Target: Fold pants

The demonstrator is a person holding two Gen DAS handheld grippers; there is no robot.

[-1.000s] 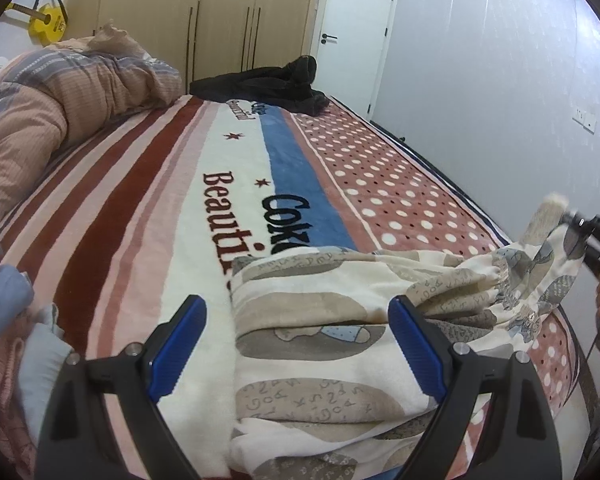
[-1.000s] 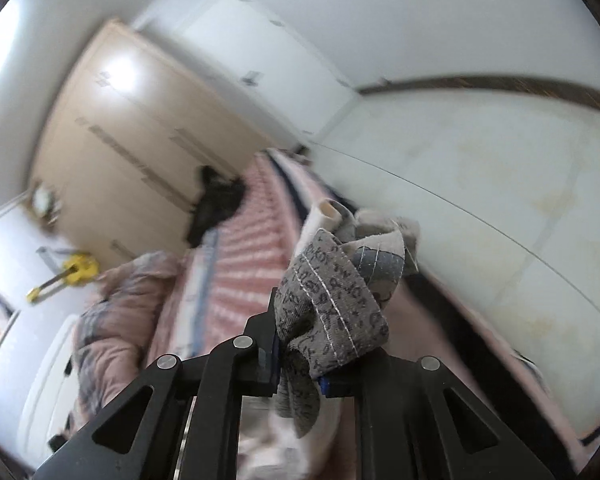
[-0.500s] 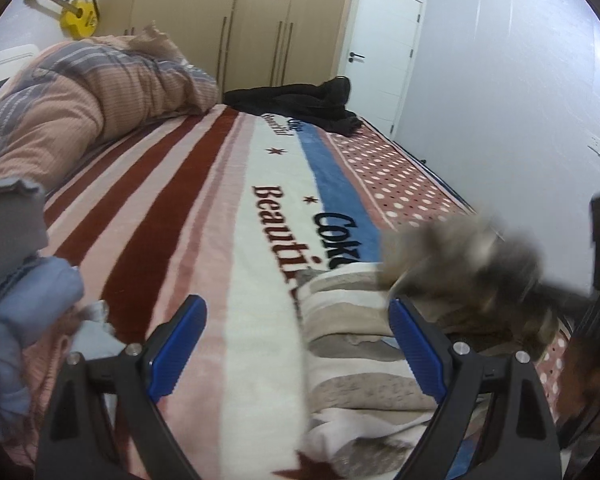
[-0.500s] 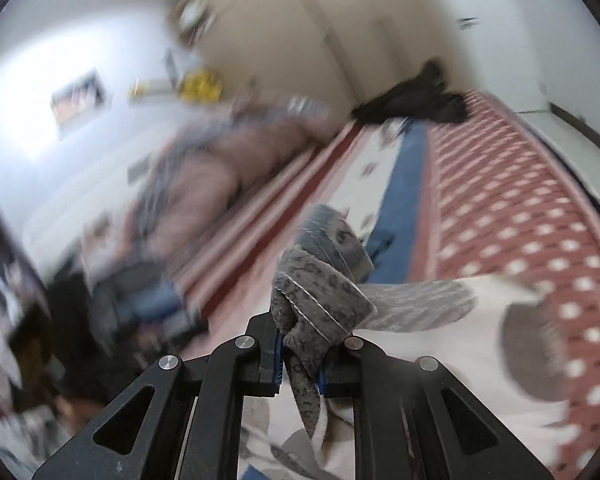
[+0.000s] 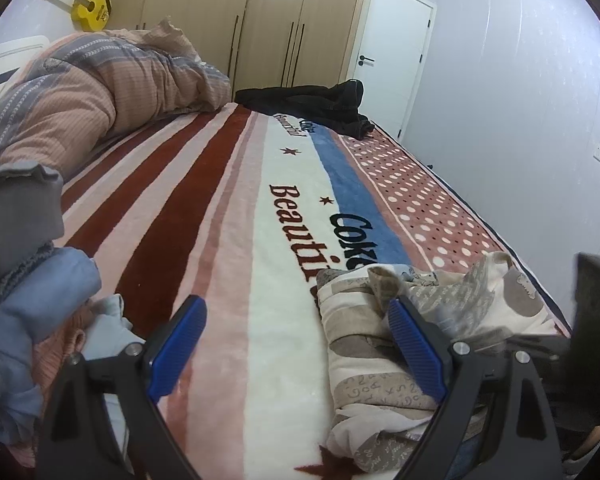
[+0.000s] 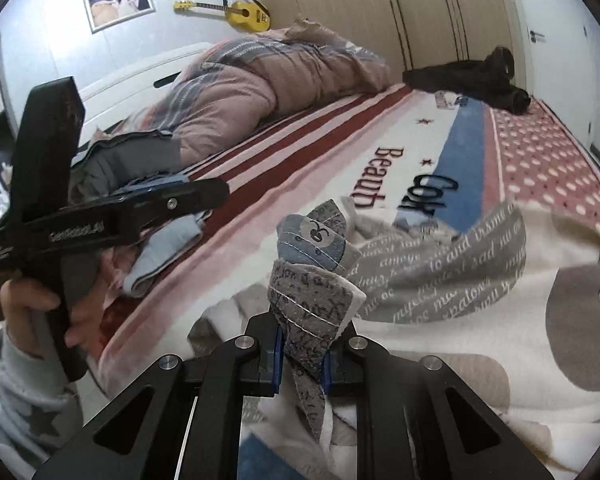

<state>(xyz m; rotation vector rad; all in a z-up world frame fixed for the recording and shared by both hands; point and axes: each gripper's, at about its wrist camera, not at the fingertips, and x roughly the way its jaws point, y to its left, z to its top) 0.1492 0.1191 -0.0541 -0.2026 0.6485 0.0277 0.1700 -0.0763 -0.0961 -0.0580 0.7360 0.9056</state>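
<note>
The patterned pants (image 5: 384, 360), cream with grey and beige patches, lie bunched on the striped blanket at the near right of the bed. My left gripper (image 5: 296, 344) is open and empty, just left of the pants, its right finger over their edge. It shows side-on in the right wrist view (image 6: 204, 196). My right gripper (image 6: 302, 354) is shut on a grey printed end of the pants (image 6: 316, 280) and holds it over the rest of the pants (image 6: 480, 280).
A pile of blue, grey and pink clothes (image 5: 28, 300) lies at the near left. A pink striped duvet (image 5: 92, 96) and a black garment (image 5: 312, 104) lie at the far end of the bed. The wall (image 5: 520, 120) runs along the right.
My right gripper has swung the held pants end from out at the right back over the pants on the bed. My left gripper has shifted left, off the pants.
</note>
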